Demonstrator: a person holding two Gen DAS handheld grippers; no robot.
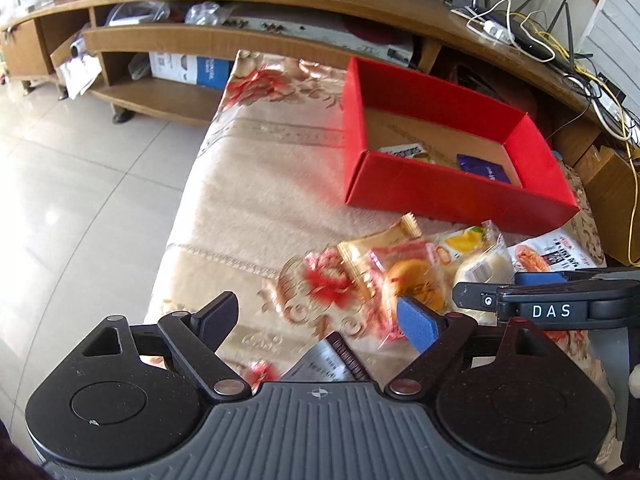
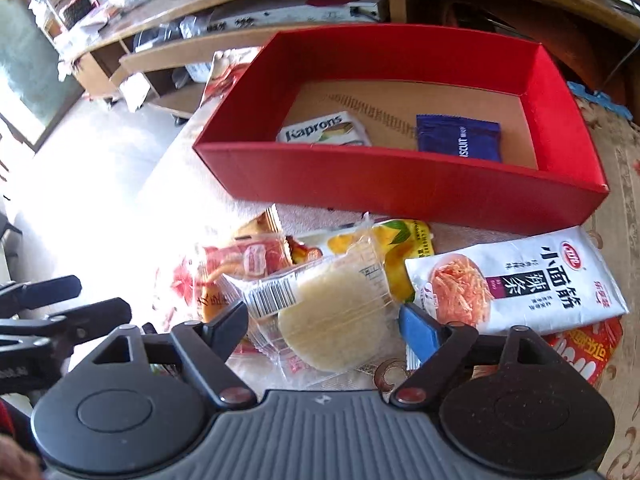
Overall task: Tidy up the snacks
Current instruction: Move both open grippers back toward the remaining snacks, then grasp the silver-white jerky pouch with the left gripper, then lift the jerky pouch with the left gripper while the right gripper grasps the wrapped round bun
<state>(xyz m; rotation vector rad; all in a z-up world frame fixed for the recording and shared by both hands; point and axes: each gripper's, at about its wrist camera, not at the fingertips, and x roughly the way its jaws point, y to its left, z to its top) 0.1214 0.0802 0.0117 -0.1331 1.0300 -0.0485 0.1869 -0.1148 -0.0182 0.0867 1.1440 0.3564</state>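
Both tongs, the left gripper and the right gripper, are wide apart over the snack pile by the red box, maybe not touching any.

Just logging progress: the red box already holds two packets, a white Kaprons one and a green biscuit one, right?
Nearly. The red box does hold two packets, and one is the white Kaprons packet, but the biscuit packet is dark blue, not green. The right wrist view shows it clearly.
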